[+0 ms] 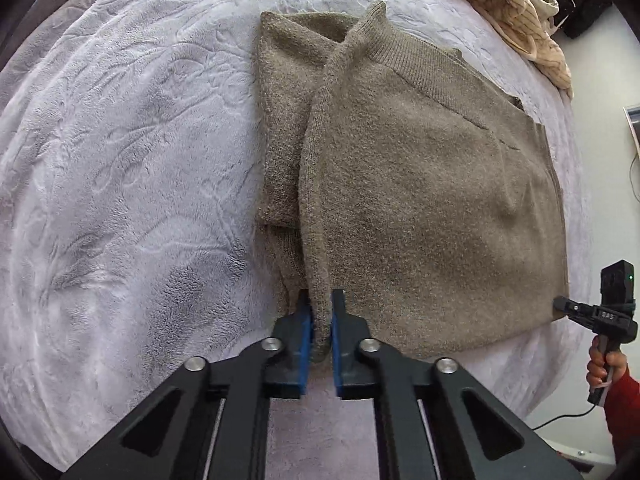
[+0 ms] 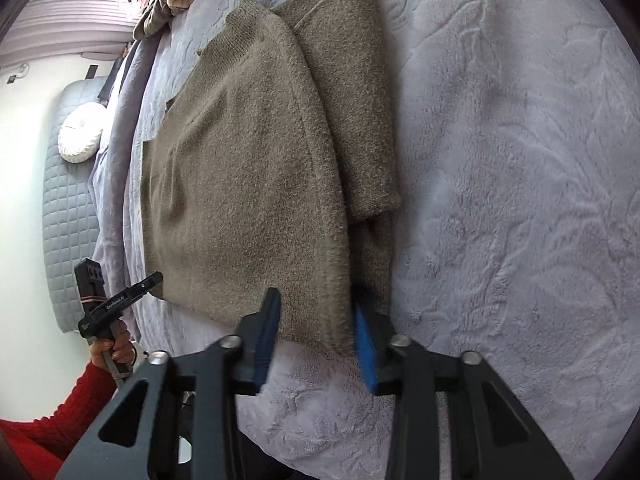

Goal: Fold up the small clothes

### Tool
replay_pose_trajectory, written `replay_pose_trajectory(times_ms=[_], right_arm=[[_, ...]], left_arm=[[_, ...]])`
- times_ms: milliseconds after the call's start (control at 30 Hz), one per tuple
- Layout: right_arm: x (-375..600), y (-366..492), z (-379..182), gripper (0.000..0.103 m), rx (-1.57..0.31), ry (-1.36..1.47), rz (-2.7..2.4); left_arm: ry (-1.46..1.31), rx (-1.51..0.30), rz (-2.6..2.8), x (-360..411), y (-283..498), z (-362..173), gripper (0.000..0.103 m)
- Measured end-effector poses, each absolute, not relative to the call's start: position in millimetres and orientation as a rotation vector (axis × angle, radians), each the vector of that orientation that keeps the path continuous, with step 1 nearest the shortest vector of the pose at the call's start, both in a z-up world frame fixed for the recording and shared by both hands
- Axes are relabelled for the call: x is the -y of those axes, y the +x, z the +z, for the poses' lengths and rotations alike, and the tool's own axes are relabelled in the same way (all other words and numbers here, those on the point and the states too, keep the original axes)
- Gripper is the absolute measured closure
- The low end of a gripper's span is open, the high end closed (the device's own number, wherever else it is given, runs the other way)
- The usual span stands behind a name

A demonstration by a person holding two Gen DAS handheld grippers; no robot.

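Brown sweater [image 1: 420, 200] lies mid-bed [image 1: 120, 160], part-folded, sleeve tucked at 11 o'clock. Left claw [image 1: 321, 316] pinches raised fold edge. Right claw [image 2: 316, 320] stands spread around hem corner, not pinching: likely matched grips for next fold.

A bed fills both views, covered by a pale lilac plush blanket [image 1: 132, 152] embossed with a leafy pattern. At its far edge lies a heap of cream quilted bedding [image 1: 520, 12] mixed with darker cloth. Beyond the bed's side edge, in the right wrist view, stands a grey quilted headboard or mattress panel [image 2: 68, 216] with a round white pleated cushion [image 2: 80, 134] resting against it. The wall [image 2: 24, 184] beside it is plain white. A window with pale horizontal blinds [image 2: 68, 12] sits in the upper left corner, letting in soft daylight. A black cable [image 1: 560, 420] trails near the bed's edge in the left wrist view.
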State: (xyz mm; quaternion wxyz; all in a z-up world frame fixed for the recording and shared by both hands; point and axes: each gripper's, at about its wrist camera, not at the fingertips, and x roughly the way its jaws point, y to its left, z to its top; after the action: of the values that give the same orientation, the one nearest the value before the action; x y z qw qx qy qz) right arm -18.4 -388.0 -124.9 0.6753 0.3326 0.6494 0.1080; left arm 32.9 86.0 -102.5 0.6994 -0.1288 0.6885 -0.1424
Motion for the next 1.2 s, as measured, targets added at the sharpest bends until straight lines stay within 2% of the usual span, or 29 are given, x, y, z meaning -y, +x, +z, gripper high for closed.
replay_pose_trajectory(times_ms=[167, 400, 633, 733, 900, 1133, 1167, 1200], right_arm=[[380.9, -24.6, -104.3, 0.098, -1.448, 0.706, 0.353], [402.2, -37.2, -147.5, 0.098, -1.514, 0.795, 0.241], [397.1, -37.2, -129.1, 0.098, -1.504, 0.758, 0.197], [394.9, -40.4, -109.0, 0.094, -1.449, 0.747, 0.157], [378.6, -44.7, -75.1, 0.093, -1.346, 0.731, 0.179], [339.5, -24.6, -111.2, 0.093, -1.467, 0.6, 0.151], [340.8, -25.8, -119.3, 0.095, -1.493, 0.564, 0.126], [345.7, -29.2, -125.5, 0.101, -1.51, 0.552, 0.103]], left_arm=[[-0.262, -1.501, -0.403, -98.0, 25.1, -82.8, 0.096], [-0.267, -1.549, -0.371, -103.9, 15.5, -124.7, 0.096], [-0.2, -1.521, -0.26, -122.2, -0.3, -103.3, 0.095], [-0.18, -1.494, -0.225, -124.8, -3.8, -86.3, 0.095], [-0.247, -1.411, -0.294, -105.2, 1.0, -58.9, 0.095], [-0.156, -1.499, -0.251, -75.0, 12.6, -111.2, 0.095], [-0.188, -1.497, -0.254, -80.9, 11.7, -113.7, 0.095], [-0.225, -1.497, -0.25, -87.1, 11.3, -113.2, 0.095]])
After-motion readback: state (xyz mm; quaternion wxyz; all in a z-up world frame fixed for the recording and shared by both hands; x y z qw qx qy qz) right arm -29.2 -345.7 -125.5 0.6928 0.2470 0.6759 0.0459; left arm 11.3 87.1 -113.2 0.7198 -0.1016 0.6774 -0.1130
